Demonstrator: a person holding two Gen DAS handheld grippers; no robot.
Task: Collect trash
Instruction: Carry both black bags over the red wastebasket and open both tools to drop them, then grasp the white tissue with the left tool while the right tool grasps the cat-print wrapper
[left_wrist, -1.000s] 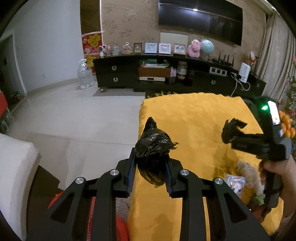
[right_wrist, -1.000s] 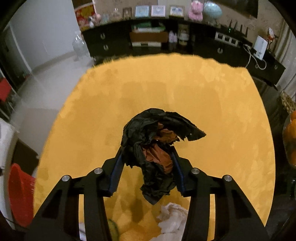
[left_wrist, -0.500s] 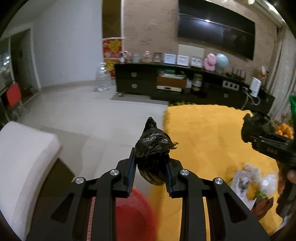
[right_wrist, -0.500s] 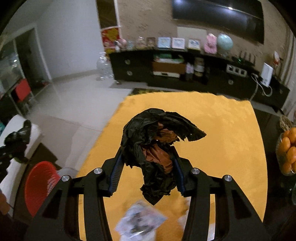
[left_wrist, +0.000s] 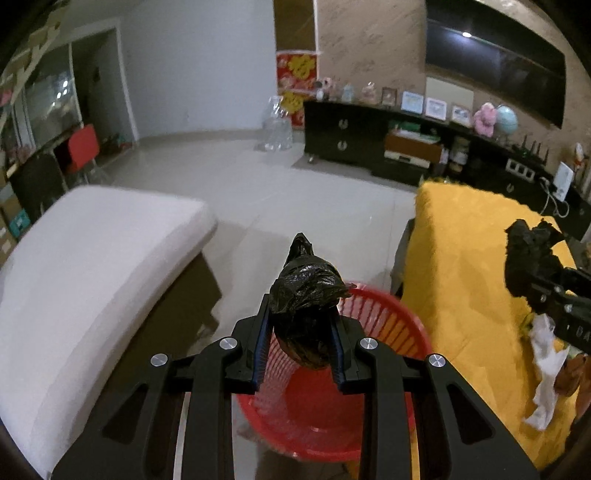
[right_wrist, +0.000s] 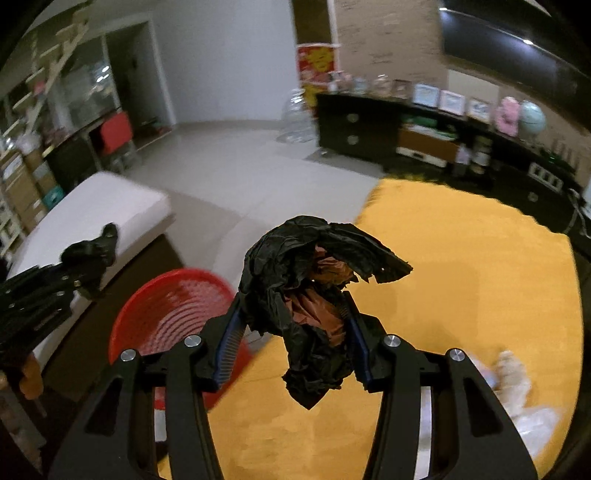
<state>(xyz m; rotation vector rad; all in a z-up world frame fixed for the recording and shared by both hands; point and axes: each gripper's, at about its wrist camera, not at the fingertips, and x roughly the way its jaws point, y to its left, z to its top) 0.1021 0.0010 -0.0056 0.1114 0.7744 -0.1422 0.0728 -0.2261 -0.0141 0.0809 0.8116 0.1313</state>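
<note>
My left gripper (left_wrist: 300, 325) is shut on a small knotted black bag (left_wrist: 304, 295) and holds it above the red basket (left_wrist: 391, 435) on the floor beside the table. My right gripper (right_wrist: 293, 325) is shut on a crumpled black bag with brown paper inside (right_wrist: 310, 295), held over the yellow table cover (right_wrist: 461, 266) near its left edge. The red basket (right_wrist: 155, 314) lies left of and below the right gripper. The left gripper also shows at the left of the right wrist view (right_wrist: 88, 258), and the right gripper at the right of the left wrist view (left_wrist: 532, 266).
White crumpled tissues and wrappers (left_wrist: 546, 373) lie on the yellow table (left_wrist: 461, 251); more show in the right wrist view (right_wrist: 517, 384). A white cushioned bench (left_wrist: 92, 258) stands left of the basket. A black TV cabinet (left_wrist: 406, 147) lines the far wall across the tiled floor.
Both grippers swung left, away from the table, each keeping its bag. The left gripper now hangs over the red basket; the right one has reached the table's left edge.
</note>
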